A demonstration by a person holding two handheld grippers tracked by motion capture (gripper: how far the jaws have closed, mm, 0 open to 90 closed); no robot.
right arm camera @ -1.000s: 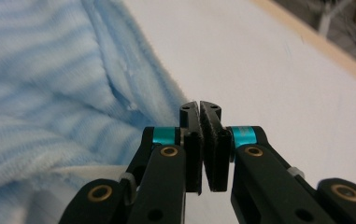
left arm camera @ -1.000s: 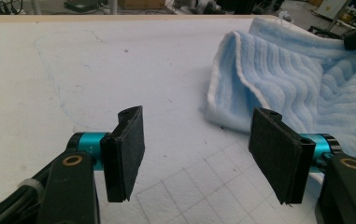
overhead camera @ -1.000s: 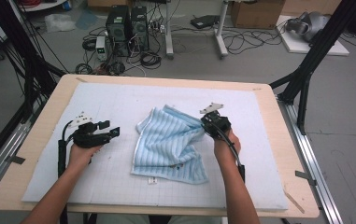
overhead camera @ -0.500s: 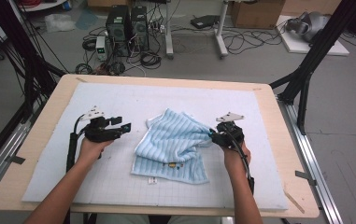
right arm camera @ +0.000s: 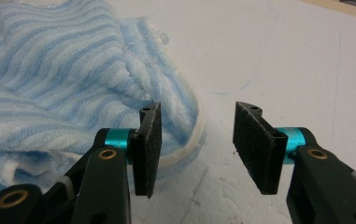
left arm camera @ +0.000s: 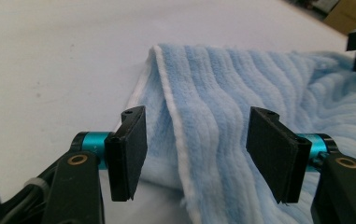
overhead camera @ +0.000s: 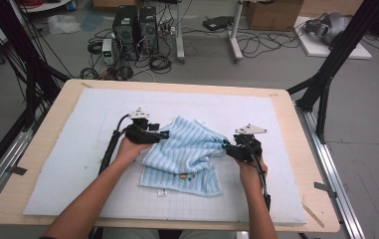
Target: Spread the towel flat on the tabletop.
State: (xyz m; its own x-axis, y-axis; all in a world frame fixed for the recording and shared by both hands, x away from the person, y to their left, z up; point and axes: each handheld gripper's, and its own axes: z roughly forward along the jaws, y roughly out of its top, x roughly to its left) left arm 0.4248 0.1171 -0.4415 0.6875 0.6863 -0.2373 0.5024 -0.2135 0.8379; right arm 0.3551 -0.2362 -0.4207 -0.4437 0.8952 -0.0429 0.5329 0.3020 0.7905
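Since the frame of a second ago, your two grippers have traded roles around the striped blue towel [overhead camera: 184,154], which lies rumpled and partly folded at the centre of the high view on the white mat [overhead camera: 67,164] covering the surface [overhead camera: 43,112].

Right gripper [overhead camera: 225,146]: a second ago it sat at the towel's upper right corner with the cloth drawn up toward it. It has since dropped lower and moved out to the right, and it now sits just beside the towel's right edge. In the right gripper view its fingers [right arm camera: 150,149] stand wide apart with nothing between them; the rolled white-edged hem [right arm camera: 185,156] lies beside and behind the left finger, and bare mat shows through the gap. That corner is released.

Left gripper [overhead camera: 164,134]: it was well left of the cloth a second ago. It has travelled right and now meets the towel's upper left edge. In the left gripper view its fingers [left arm camera: 129,151] are wide, straddling a raised fold [left arm camera: 180,116] with its white seam running between them. Nothing is clamped yet.

Finding: the towel has settled lower and flatter, its label edge toward the bottom of the frame. You appear to be between grasps, the left lined up to close on the fold. The right looks offset from the hem and, in my judgement, needs shifting toward the cloth before closing.
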